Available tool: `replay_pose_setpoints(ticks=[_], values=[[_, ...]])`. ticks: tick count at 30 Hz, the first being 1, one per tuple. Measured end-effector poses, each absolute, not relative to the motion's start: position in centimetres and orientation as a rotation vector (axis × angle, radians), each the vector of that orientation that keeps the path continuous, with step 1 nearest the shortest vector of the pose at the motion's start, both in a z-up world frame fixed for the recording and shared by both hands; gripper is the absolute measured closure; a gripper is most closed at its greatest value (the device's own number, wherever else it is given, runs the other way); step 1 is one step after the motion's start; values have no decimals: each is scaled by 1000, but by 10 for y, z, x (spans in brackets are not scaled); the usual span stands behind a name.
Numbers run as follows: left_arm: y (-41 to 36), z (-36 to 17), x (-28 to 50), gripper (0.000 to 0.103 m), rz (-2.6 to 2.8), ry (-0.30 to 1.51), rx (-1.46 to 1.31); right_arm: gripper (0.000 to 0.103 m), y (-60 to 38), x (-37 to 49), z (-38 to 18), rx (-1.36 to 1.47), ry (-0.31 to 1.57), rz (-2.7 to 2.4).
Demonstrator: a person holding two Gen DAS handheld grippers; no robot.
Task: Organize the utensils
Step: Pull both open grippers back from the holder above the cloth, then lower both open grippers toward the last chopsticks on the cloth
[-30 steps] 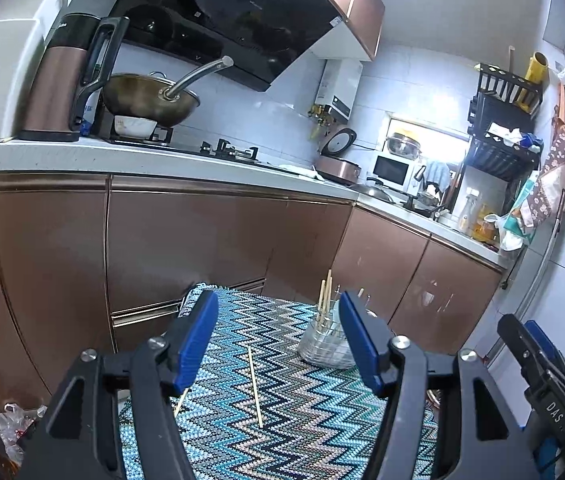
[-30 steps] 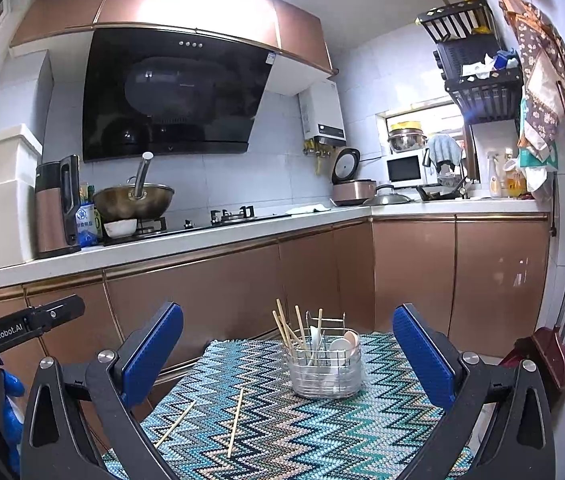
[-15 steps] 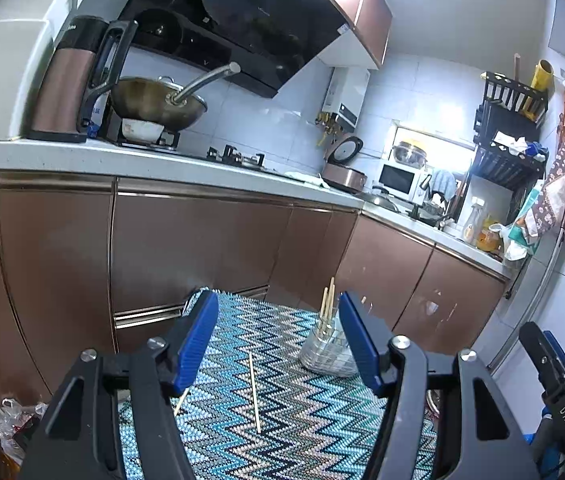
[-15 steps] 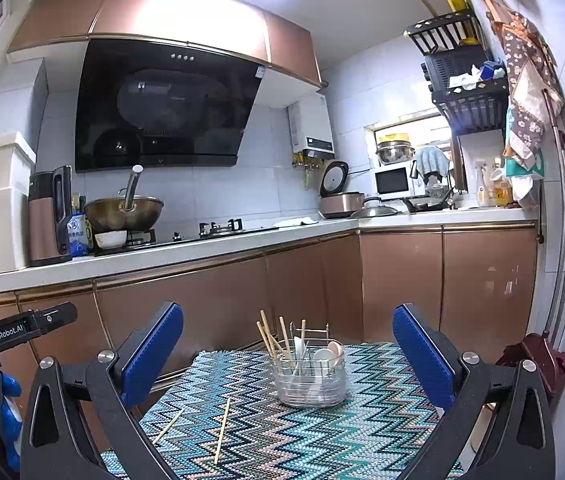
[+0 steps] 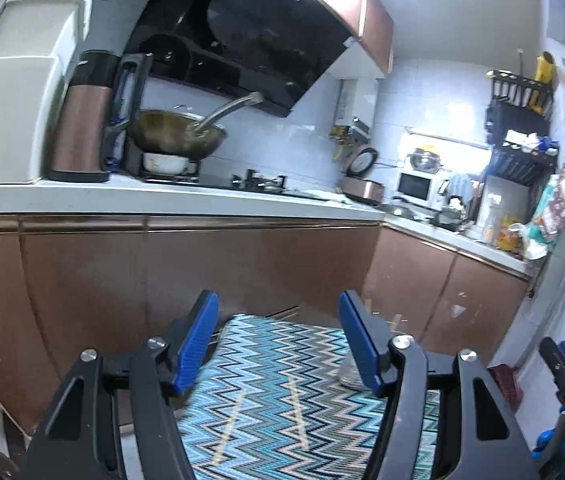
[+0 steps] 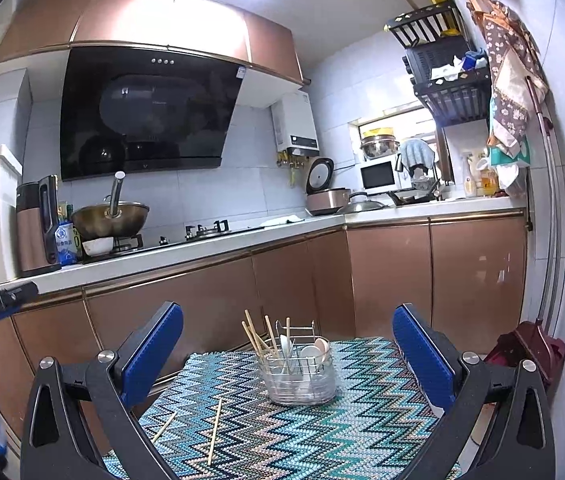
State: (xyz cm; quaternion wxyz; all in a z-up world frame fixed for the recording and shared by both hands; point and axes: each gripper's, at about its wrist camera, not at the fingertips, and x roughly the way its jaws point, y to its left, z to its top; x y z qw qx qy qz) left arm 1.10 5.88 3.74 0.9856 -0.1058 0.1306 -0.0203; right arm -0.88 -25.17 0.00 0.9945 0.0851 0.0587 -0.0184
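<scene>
Hovering over a zigzag-patterned cloth (image 6: 322, 432) on a small table, both grippers pointed toward the copper-fronted kitchen cabinets. The right gripper (image 6: 288, 354) stood with its blue pads wide apart and nothing between them; framed in that gap sat a wire utensil caddy (image 6: 302, 380) toward the far end of the cloth, holding upright chopsticks (image 6: 256, 338) on its left side and pale spoons (image 6: 316, 348) on its right. Two loose chopsticks lay flat on the cloth nearer the camera, left of the caddy: a longer one (image 6: 215, 430) and a shorter one (image 6: 163, 427), apart from each other and from the caddy. The left gripper (image 5: 278, 338) was likewise spread, gripping nothing, its view smeared by motion blur. In that view the two loose chopsticks showed as pale streaks on the cloth, and the caddy was mostly hidden behind the right-hand pad. On the counter behind stood a wok (image 6: 110, 218) on the hob and a copper-coloured kettle (image 6: 36, 228).
</scene>
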Motion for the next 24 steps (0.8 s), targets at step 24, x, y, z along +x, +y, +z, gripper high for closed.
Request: replay_pose_setpoints(ticks=[24], values=[[70, -180, 248, 49, -130, 1112, -188, 32, -139, 204, -141, 13, 747, 377]])
